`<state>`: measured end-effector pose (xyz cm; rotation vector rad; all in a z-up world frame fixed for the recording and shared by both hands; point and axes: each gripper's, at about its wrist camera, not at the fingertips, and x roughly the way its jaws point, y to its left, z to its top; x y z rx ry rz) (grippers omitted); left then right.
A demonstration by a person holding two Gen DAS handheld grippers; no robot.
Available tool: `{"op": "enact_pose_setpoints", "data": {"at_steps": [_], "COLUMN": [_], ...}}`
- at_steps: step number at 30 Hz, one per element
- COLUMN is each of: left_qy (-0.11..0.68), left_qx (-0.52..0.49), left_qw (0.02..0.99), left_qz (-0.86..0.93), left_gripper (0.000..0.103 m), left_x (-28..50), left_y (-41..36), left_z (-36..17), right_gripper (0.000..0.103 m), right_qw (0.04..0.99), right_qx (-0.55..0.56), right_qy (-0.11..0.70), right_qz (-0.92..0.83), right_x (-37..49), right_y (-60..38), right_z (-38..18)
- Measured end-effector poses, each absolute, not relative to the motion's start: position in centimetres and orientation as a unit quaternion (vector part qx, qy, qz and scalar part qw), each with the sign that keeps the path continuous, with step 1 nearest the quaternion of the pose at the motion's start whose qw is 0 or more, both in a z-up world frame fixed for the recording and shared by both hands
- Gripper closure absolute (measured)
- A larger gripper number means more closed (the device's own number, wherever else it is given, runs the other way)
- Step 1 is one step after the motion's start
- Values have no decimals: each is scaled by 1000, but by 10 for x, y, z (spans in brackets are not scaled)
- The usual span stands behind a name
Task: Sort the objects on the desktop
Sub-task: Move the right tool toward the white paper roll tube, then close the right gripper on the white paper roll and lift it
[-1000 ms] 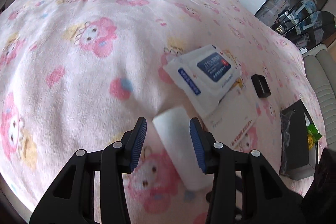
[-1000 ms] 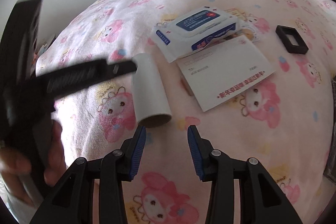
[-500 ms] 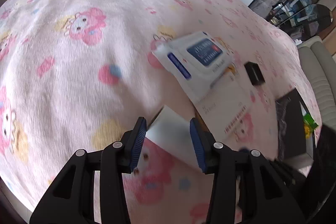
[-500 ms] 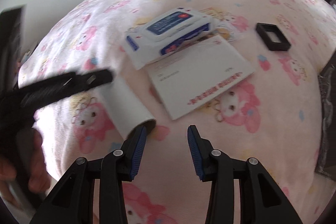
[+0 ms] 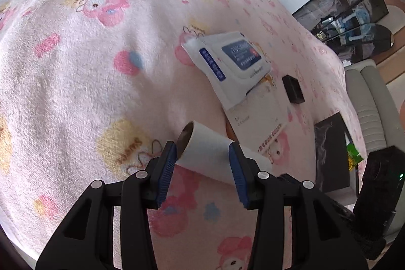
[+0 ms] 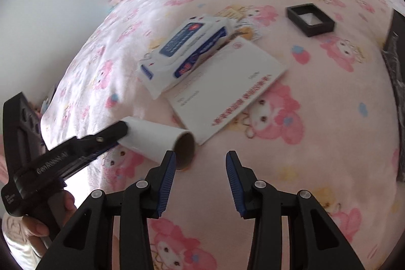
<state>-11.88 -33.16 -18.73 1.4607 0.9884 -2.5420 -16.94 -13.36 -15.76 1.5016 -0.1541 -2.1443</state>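
My left gripper (image 5: 201, 156) is shut on a white paper roll (image 5: 215, 156) with a brown cardboard core and holds it lifted and turned crosswise above the pink blanket. The roll also shows in the right wrist view (image 6: 154, 136), with the left gripper (image 6: 111, 136) clamped on its far end. My right gripper (image 6: 200, 163) is open and empty, its left finger just in front of the roll's open end. A wet-wipes pack (image 5: 230, 65) (image 6: 184, 47) lies partly on a white envelope (image 5: 258, 118) (image 6: 225, 87).
A small black square frame (image 6: 310, 19) (image 5: 293, 90) lies beyond the envelope. A black box (image 5: 331, 151) with a green packet (image 5: 353, 153) sits at the right edge of the bed. A grey sofa (image 5: 372, 103) stands beyond it.
My left gripper closed on the paper roll, lifted it off the blanket and turned it from lengthwise to crosswise. The right gripper stayed open and shifted slightly toward the roll's end.
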Motion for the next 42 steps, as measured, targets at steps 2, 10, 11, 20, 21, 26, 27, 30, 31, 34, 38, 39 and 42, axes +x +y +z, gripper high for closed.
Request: {"op": "enact_pose_setpoints", "data": {"at_steps": [2, 10, 11, 20, 21, 26, 27, 30, 31, 34, 38, 39, 42], "left_qy": [320, 315, 317, 346, 349, 360, 359, 346, 342, 333, 315, 311, 300], "left_qx": [472, 474, 473, 457, 455, 456, 456, 452, 452, 453, 464, 469, 482], "left_qw": [22, 3, 2, 7, 4, -6, -7, -8, -11, -22, -50, -62, -95], "left_qz": [-822, -823, -822, -819, -819, -814, -815, -822, -824, -827, -826, -824, -817], "left_gripper": [60, 60, 60, 60, 60, 60, 59, 58, 58, 58, 58, 58, 58], "left_x": [-116, -95, -92, -93, -95, -100, -100, -95, -93, -86, -75, -73, -66], "left_y": [-329, -312, -311, -330, -331, -330, -329, -323, -321, -308, -277, -265, -232], "left_z": [-186, -175, -174, -177, -179, -188, -187, -178, -174, -162, -149, -148, -147], "right_gripper": [66, 65, 65, 65, 65, 65, 63, 63, 63, 63, 63, 63, 63], "right_qw": [268, 289, 288, 258, 261, 291, 297, 304, 307, 310, 308, 304, 285], "right_qx": [556, 541, 539, 536, 539, 555, 555, 540, 535, 526, 512, 509, 504], "right_qy": [-55, -27, -25, -42, -43, -58, -57, -38, -33, -34, -29, -25, -20], "right_qz": [-785, -789, -791, -802, -799, -778, -775, -784, -787, -791, -801, -805, -815], "right_x": [-167, -149, -148, -173, -176, -186, -184, -175, -171, -162, -143, -137, -121], "right_y": [-141, -150, -148, -131, -134, -150, -153, -156, -155, -142, -114, -105, -73], "right_z": [-159, -157, -156, -154, -156, -171, -171, -163, -159, -146, -126, -122, -113]}}
